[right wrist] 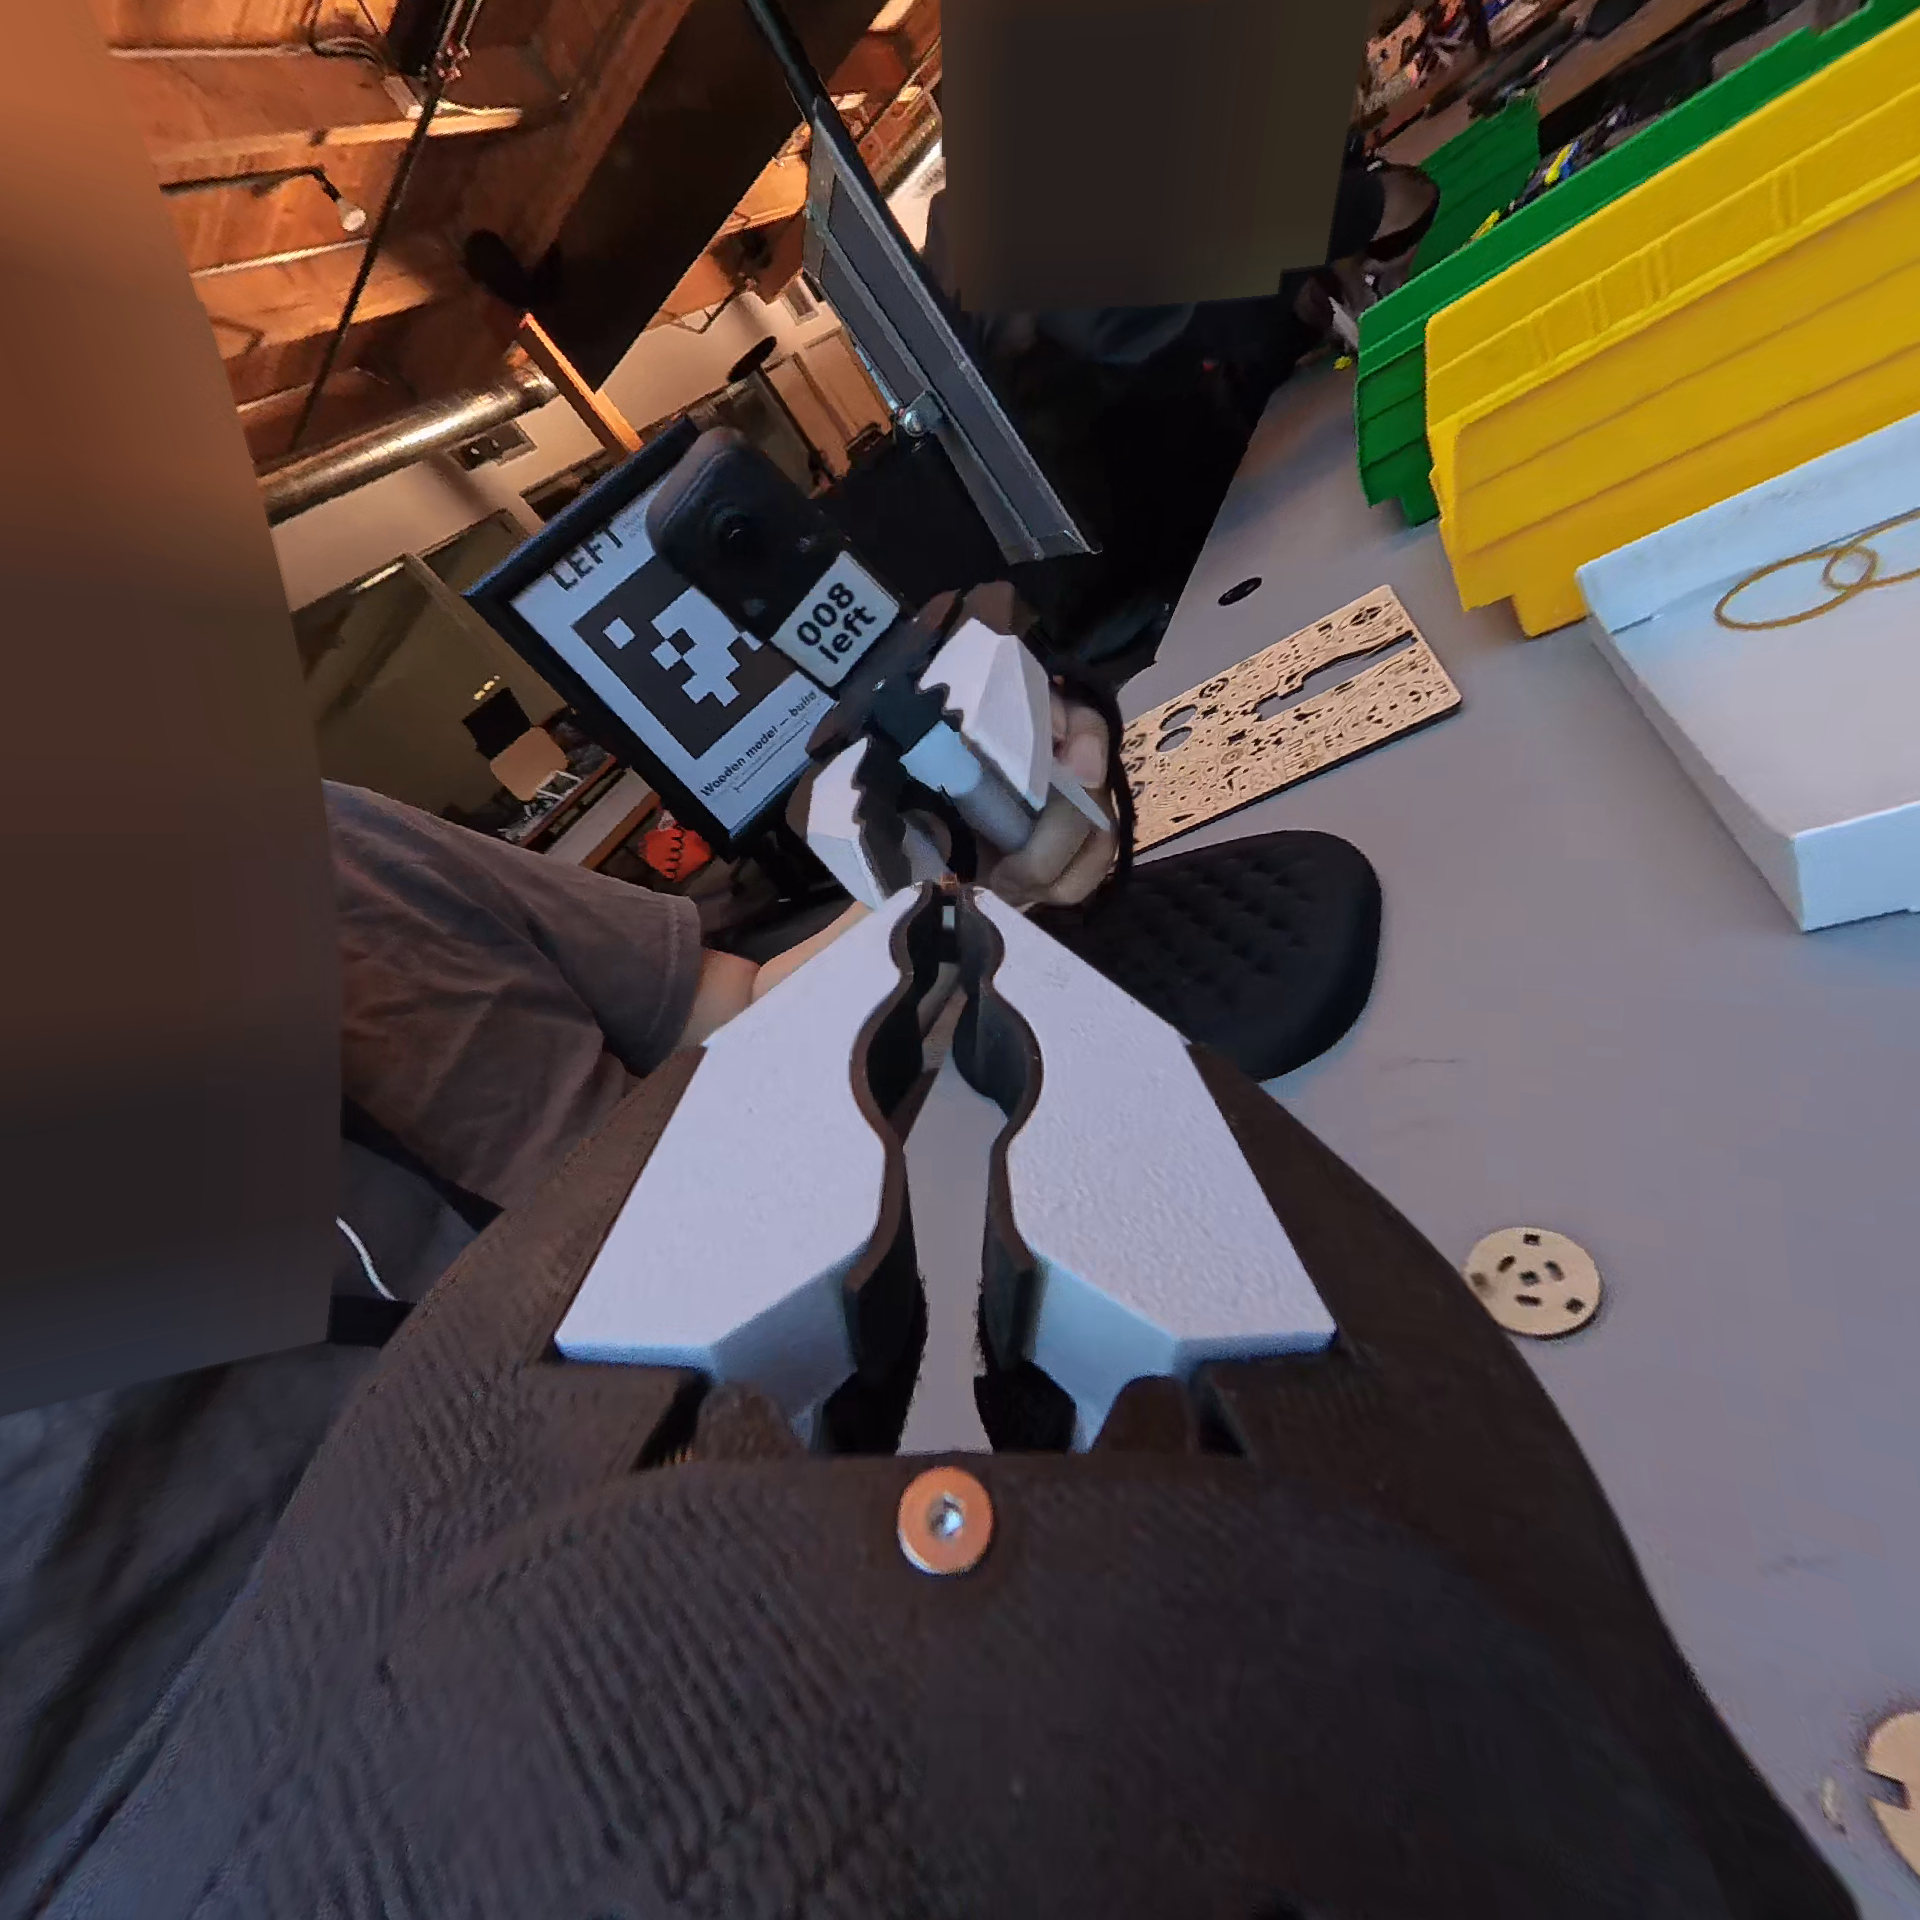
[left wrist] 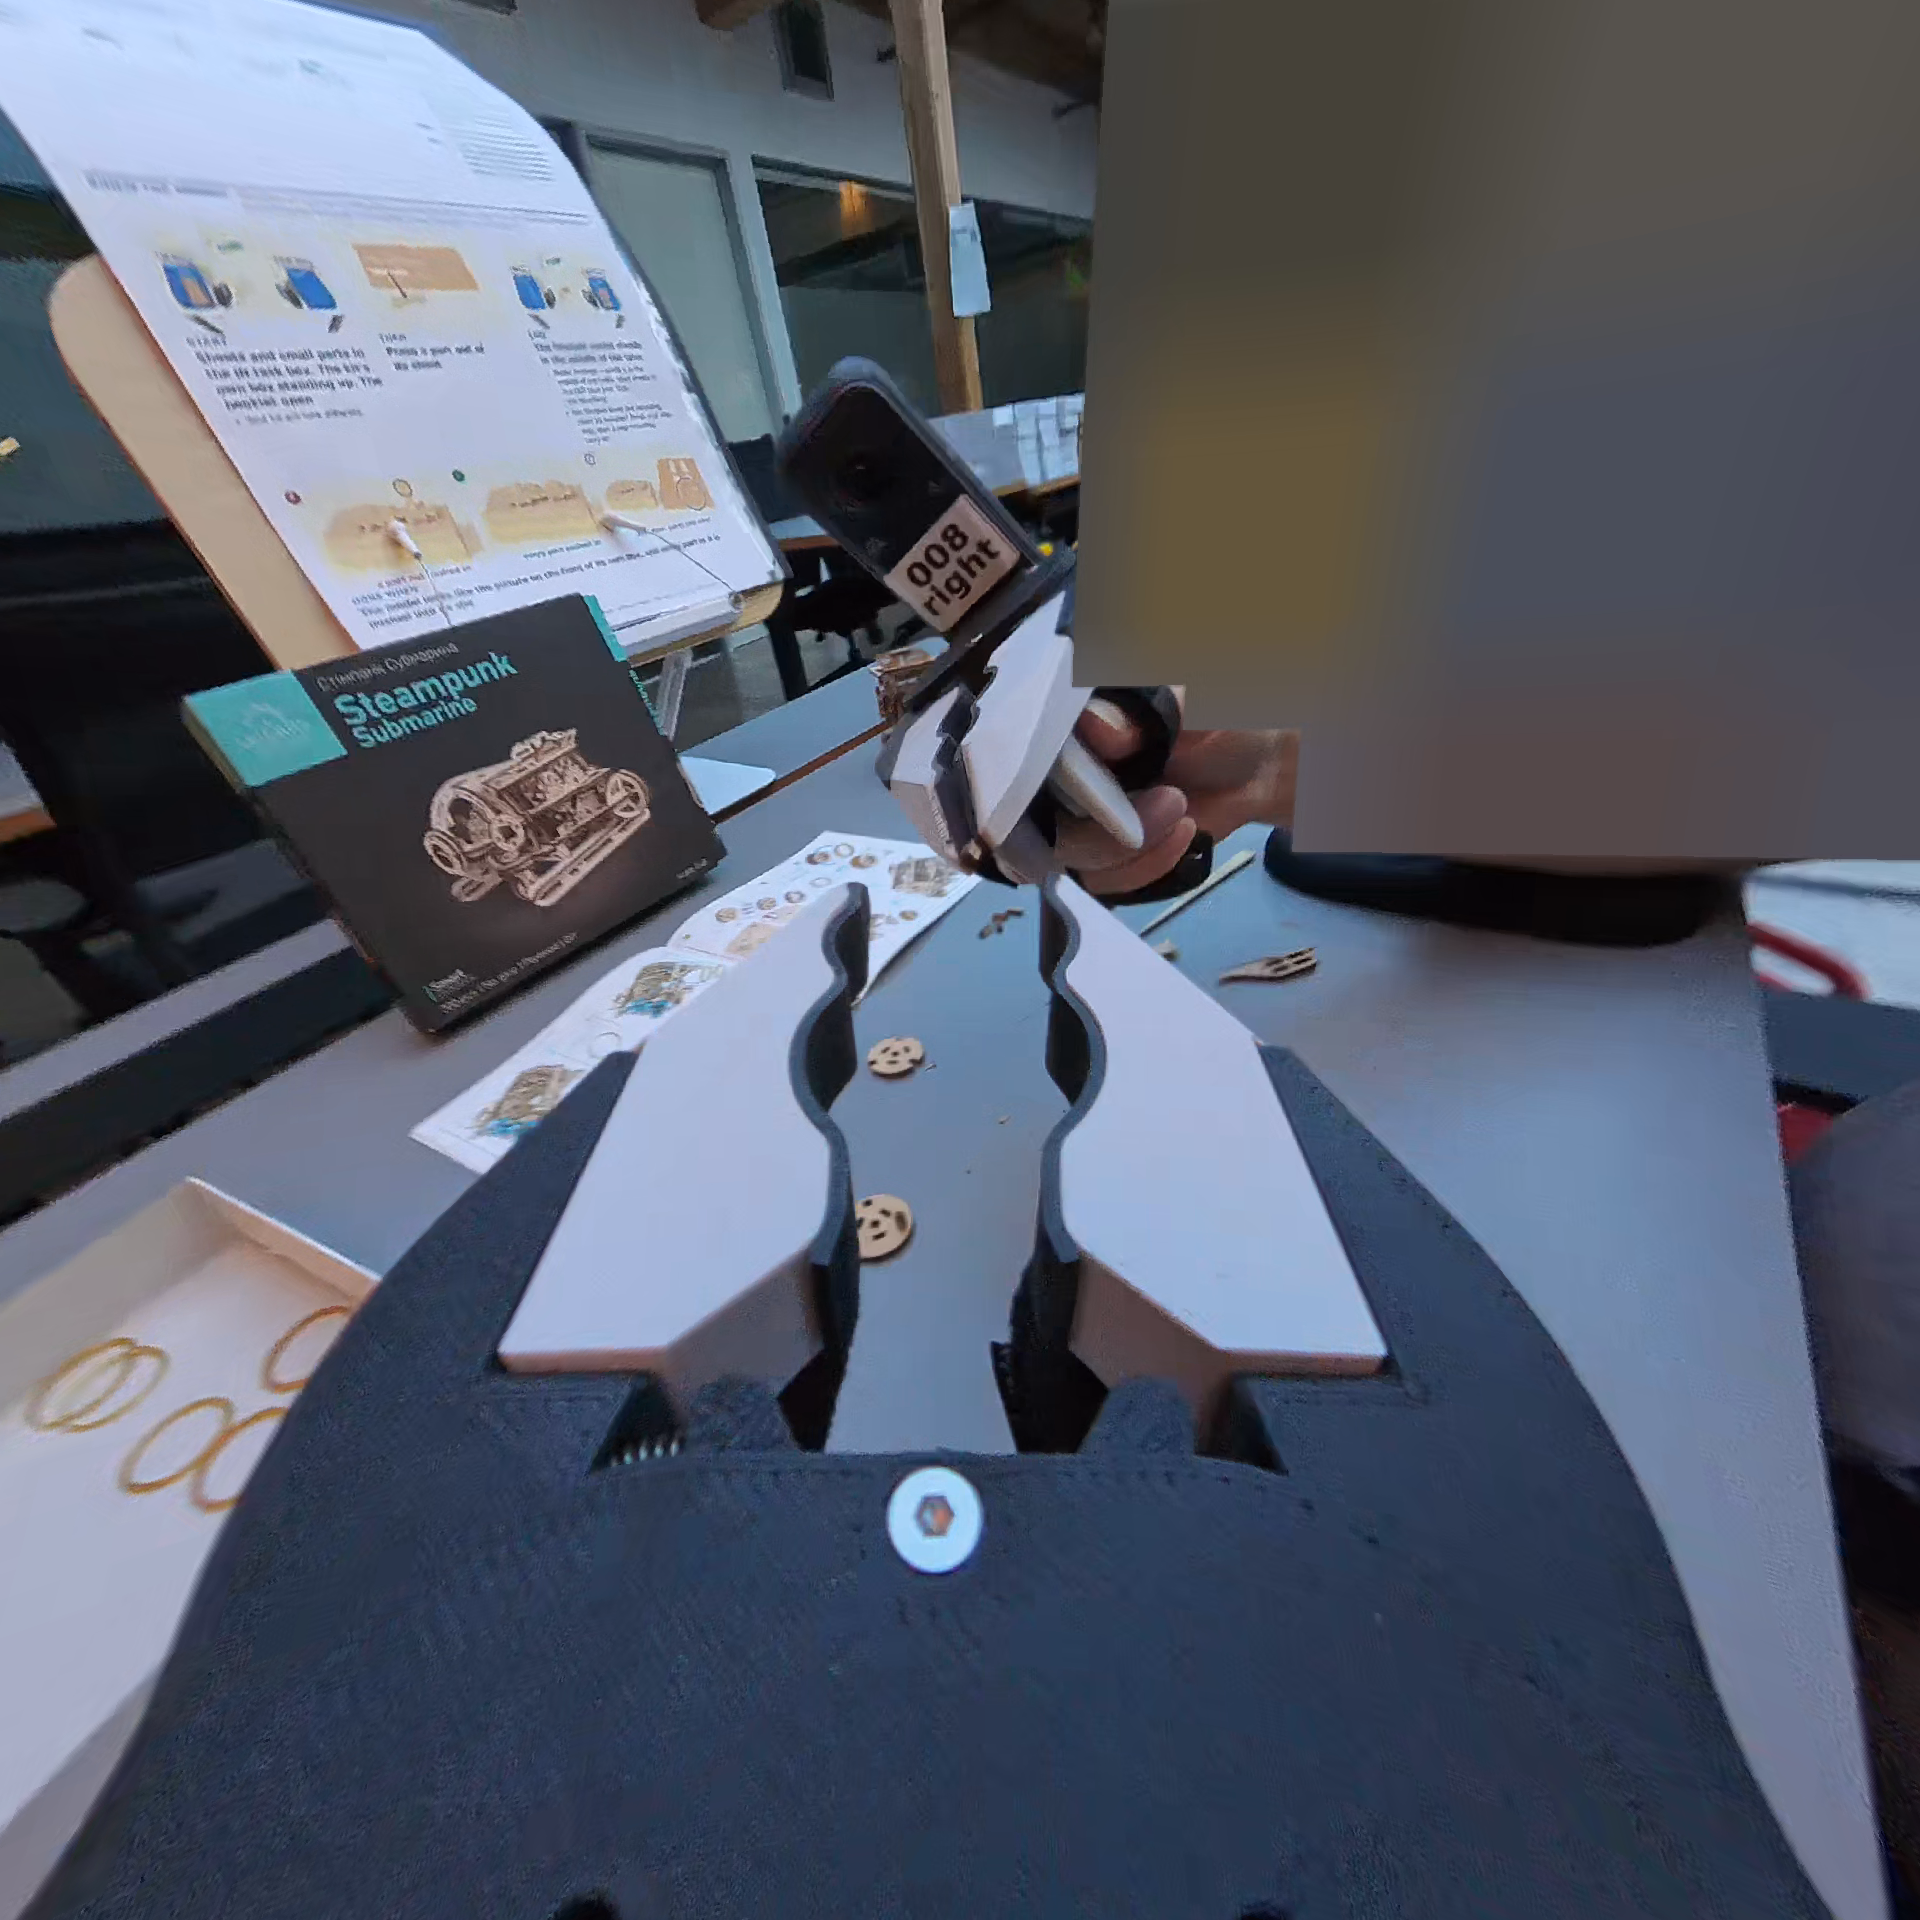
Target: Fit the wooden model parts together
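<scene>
1. A dark box (left wrist: 457, 800) and a propped instruction sheet (left wrist: 395, 343) carry print.
2. The left gripper (left wrist: 951, 904) is spread wide above wooden discs (left wrist: 883, 1226) on the table (left wrist: 1455, 1091).
3. The right gripper (right wrist: 940, 904) has its tips pinched together; anything held is too small to tell.

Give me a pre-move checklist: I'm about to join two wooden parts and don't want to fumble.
1. Left hand-held gripper open and empty: ok, jaws wide apart, nothing between them.
2. Right hand-held gripper closed: ok, tips together.
3. A part pinched in the right one: cannot tell, too small at the tips.
4. Spare wooden discs available: ok, two lie flat on the table under the left one.
5. Clearance between the two tools: not ok, their tips nearly meet.
6. Instruction booklet in view: ok, open on the table.
</scene>
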